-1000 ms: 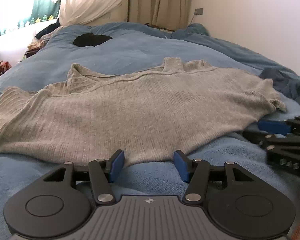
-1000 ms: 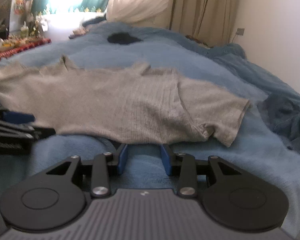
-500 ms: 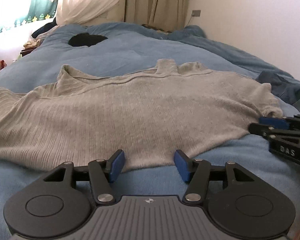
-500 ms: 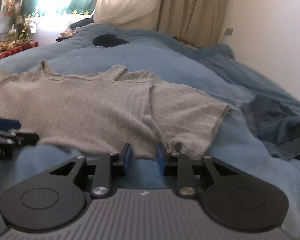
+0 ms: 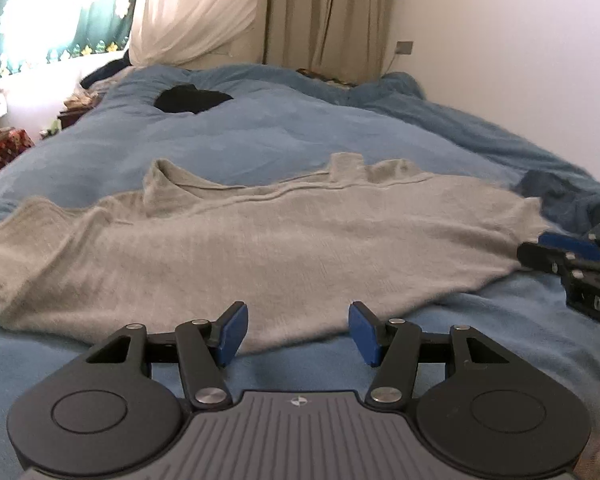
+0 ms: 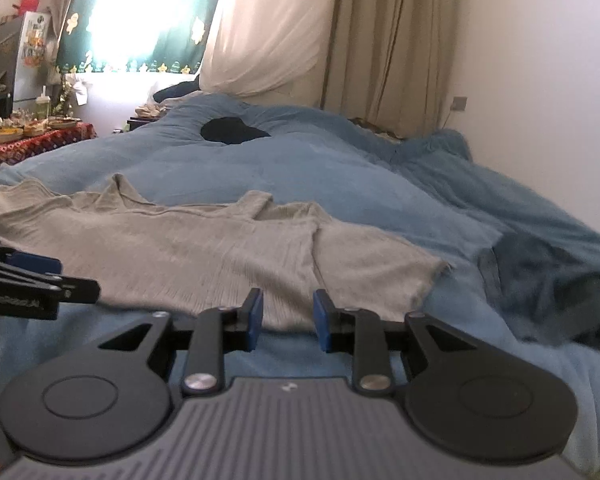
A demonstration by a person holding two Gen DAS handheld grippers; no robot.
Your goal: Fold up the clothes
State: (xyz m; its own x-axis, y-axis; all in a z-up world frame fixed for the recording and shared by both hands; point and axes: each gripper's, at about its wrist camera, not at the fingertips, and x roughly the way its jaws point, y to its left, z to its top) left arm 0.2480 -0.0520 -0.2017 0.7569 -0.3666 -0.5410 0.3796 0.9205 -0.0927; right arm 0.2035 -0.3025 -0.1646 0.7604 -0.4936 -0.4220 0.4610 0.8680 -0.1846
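One grey knit sweater (image 5: 268,248) lies spread flat on the blue bedspread (image 5: 284,132), collar toward the far curtains, sleeves out to either side, hem nearest me. It looks like a soft, ribbed knit: light, limp, likely to stretch and sag where I lift it, and prone to drag along the fleecy cover rather than slide. I judge the sound places to pinch are the thick edges, the hem corners or the shoulder seams, since a pinch mid-panel would only tent the fabric.

My left gripper (image 5: 298,330) sits low over the near hem, angled gently downward, its blue pads wide apart with nothing between them but the sweater's edge lying just past the tips, not touching that I can tell. In my right hand, the right gripper (image 6: 288,318) is likewise tilted down, aimed at the hem below the short right sleeve (image 6: 384,264). Its pads stand much closer together, yet a clear gap remains and cloth shows through it beyond the tips; I see no fabric caught there. In the left view the right tool's fingers lie at the sleeve's edge, touching or just beside it, I cannot say which.

Both hands are side by side along the near edge, ready to take the hem.
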